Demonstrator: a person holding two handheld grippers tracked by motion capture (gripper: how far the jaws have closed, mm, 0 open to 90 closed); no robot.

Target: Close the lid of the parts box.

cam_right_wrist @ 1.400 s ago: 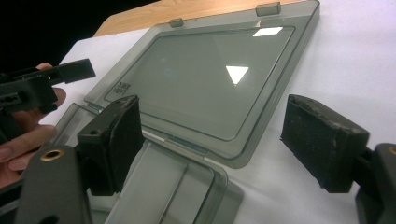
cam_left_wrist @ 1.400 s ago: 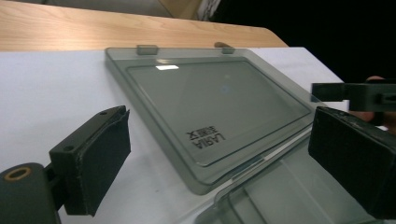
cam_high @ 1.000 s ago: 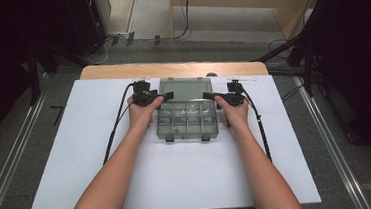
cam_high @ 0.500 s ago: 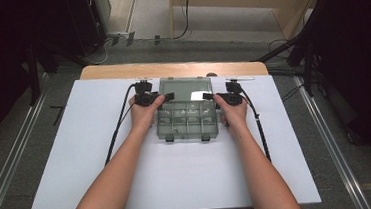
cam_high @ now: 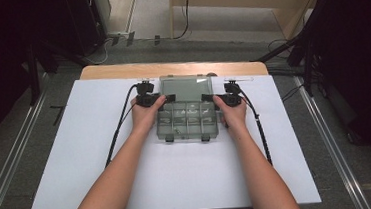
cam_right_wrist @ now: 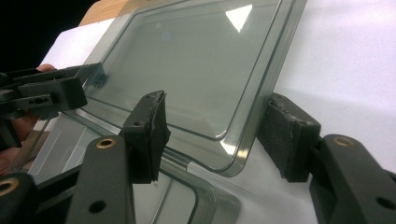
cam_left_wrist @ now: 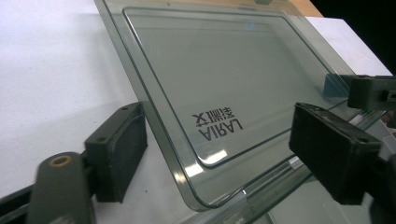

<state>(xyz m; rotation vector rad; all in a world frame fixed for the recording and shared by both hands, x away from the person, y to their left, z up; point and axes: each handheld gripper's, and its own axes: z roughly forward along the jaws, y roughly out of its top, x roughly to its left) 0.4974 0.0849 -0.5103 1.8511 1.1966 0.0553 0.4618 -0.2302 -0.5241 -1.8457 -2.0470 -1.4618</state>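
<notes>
The worktop (cam_high: 76, 143), covered with a white sheet, carried a clear compartment box (cam_high: 189, 122) near its far middle, with the person's forearms coming in on either side of it. The box's base lay flat, and its transparent lid (cam_high: 186, 88) was swung up and back on the far hinge, standing tilted rather than laid flat.

The left hand-held gripper (cam_high: 146, 98) was placed at the lid's left edge and the right hand-held gripper (cam_high: 231, 99) at its right edge. In the left gripper view the lid (cam_left_wrist: 224, 93) was seen between the two pads (cam_left_wrist: 119, 149), which straddled its near corner with a clear gap on both sides. In the right gripper view the same was seen: the lid's rim (cam_right_wrist: 252, 116) ran between the pads (cam_right_wrist: 287, 135), neither of which could be seen pressing on it. Both pairs of jaws had just been closing, yet no grip had been made, so both grippers were judged open around the lid.

The main risk was judged to be an uneven grip: if one side were clamped before the other, the thin lid could be twisted and its hinge strained. The smooth, glossy plastic could also slip from the pads, letting the lid drop shut onto the base. The light box could be dragged across the sheet, and any small parts in the compartments, too small to be made out, could be jolted out of place.
</notes>
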